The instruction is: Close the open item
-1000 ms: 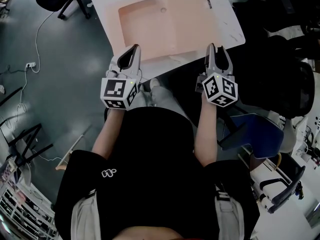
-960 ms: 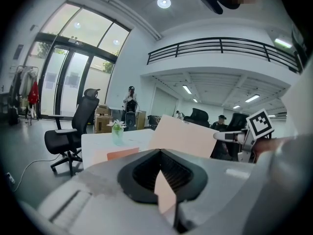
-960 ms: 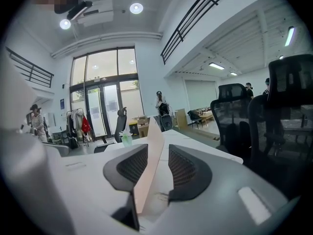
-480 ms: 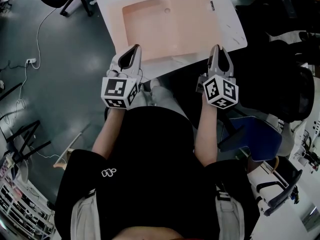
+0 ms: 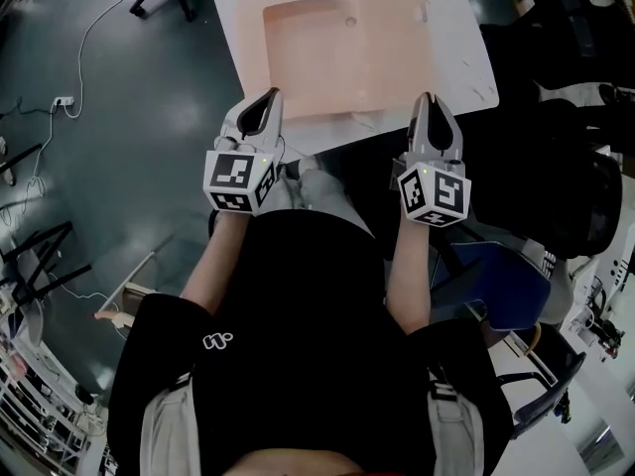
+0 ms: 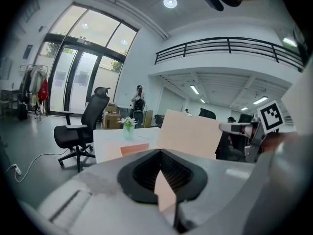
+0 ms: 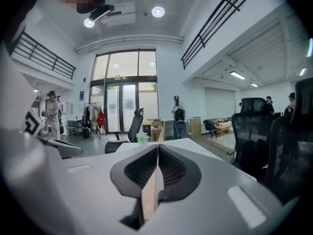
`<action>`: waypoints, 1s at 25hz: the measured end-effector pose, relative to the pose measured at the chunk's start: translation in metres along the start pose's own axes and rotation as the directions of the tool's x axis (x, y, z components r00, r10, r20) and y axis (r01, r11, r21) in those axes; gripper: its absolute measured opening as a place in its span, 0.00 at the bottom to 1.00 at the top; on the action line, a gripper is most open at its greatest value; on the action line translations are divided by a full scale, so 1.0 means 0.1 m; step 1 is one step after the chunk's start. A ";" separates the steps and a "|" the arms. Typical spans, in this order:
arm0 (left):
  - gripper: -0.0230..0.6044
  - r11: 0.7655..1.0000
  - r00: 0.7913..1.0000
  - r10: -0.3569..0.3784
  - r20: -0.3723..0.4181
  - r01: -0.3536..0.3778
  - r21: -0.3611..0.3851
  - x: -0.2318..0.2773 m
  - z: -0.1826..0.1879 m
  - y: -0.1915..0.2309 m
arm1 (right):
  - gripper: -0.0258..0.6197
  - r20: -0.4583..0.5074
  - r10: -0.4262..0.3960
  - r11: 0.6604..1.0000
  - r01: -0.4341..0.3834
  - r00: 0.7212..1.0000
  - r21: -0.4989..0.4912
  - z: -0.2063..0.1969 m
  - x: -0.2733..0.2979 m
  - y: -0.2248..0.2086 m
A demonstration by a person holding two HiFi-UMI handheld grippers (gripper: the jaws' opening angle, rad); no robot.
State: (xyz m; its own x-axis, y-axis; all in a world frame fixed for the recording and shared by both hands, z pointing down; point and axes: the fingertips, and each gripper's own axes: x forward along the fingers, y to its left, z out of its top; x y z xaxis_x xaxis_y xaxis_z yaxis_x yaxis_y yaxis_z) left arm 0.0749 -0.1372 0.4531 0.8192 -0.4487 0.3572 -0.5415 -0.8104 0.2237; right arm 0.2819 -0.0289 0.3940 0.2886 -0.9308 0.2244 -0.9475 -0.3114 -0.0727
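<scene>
**An open pink box sits on the table, and both tools are shut and empty.**

The pink box (image 5: pixel 303 53) lies on the white table (image 5: pixel 466 72) at 12 o'clock from the person. Its lid (image 5: pixel 392 33) stands up on the 3 o'clock side. The left gripper (image 5: pixel 269 95) is near the box's 7 o'clock corner, with its jaws pressed together on nothing. The right gripper (image 5: pixel 428 98) is at 5 o'clock. Its jaws have just been closing, with nothing between them. Neither tool touches the box. I think a hard poke could slide the light box away, or tip the lid back the wrong way.
</scene>
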 end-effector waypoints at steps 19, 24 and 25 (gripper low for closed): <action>0.02 0.992 0.994 0.105 -0.028 -0.107 -0.069 -0.31 -0.32 0.54 | 0.05 -0.072 0.151 0.916 -0.167 0.986 -0.365 0.02 0.26 1.03; 0.02 0.990 0.992 0.114 -0.048 -0.117 -0.084 -0.32 -0.44 0.62 | 0.06 -0.116 0.186 0.874 -0.218 0.976 -0.434 -0.05 0.31 1.28; 0.02 0.989 0.992 0.114 -0.048 -0.118 -0.085 -0.32 -0.45 0.63 | 0.06 -0.128 0.195 0.865 -0.232 0.972 -0.445 -0.07 0.32 1.33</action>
State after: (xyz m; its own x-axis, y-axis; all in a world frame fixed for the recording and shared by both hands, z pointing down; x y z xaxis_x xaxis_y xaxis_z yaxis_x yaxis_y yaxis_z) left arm 0.0062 -0.1569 0.4961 0.7418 -0.5197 0.4239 -0.6486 -0.7165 0.2566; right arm 0.1638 -0.0985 0.3985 0.0781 -0.9415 0.3280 -0.9476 0.0321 0.3178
